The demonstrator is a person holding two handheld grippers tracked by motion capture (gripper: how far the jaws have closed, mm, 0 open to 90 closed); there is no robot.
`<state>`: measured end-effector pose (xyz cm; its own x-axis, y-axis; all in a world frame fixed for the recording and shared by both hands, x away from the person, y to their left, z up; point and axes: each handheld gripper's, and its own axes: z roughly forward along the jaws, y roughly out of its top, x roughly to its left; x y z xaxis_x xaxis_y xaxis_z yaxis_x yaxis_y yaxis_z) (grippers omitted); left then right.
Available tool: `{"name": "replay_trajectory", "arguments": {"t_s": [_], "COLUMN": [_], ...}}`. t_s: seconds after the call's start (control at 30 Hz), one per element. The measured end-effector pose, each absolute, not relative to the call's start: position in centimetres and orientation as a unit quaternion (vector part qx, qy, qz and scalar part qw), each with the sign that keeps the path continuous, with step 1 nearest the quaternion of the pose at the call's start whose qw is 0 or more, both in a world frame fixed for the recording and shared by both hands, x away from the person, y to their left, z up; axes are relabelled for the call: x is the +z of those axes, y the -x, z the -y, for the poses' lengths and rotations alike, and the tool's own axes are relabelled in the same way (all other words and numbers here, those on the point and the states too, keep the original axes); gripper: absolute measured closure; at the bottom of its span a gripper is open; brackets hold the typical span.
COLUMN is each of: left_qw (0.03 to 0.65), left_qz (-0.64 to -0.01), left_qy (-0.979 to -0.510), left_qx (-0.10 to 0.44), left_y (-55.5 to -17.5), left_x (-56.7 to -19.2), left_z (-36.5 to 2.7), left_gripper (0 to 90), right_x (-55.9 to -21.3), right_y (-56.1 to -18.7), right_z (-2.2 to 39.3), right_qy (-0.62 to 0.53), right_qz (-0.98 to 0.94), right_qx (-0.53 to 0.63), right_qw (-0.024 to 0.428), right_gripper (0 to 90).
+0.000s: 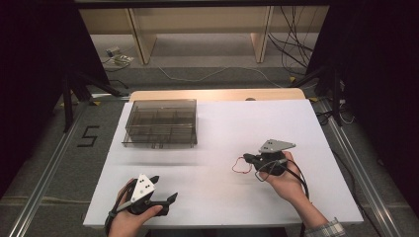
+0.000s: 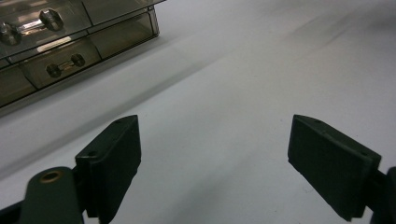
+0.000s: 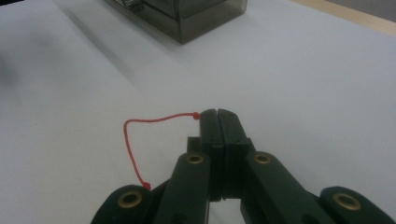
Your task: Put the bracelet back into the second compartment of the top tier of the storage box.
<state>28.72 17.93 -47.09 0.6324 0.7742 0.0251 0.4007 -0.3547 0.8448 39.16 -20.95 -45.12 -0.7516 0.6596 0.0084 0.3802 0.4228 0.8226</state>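
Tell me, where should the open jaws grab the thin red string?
Probably the arch of the red string, since it bows clear of the white table beside the right gripper, whose jaws are shut on its end. The left gripper, jaws wide open, could come in from the string's free side, one jaw on each side of the strand, well away from the right gripper.

Thread (image 1: pixel 240 166) right of drawer box (image 1: pixel 161 122)

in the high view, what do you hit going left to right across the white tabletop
smoky plastic drawer box → left gripper → red string loop → right gripper. The box and the left gripper overlap somewhat across the width; the box starts further left.
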Motion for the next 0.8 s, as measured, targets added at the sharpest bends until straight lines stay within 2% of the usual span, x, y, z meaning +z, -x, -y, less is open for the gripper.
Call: {"name": "replay_trajectory", "arguments": {"t_s": [0.8], "left_qw": [0.432], "left_qz": [-0.369], "left_qy": [-0.793], "left_qx": [0.218], "left_y": [-28.7], "left_x": [-47.1], "left_z": [-17.8], "left_gripper": [17.2], "right_x": [-43.9], "right_y": [-39.6], "right_z": [19.2], "right_qy": [-0.302], "right_qz": [-0.828], "right_qx": [0.444], "right_qw": [0.163], "right_gripper": [90.0]}}
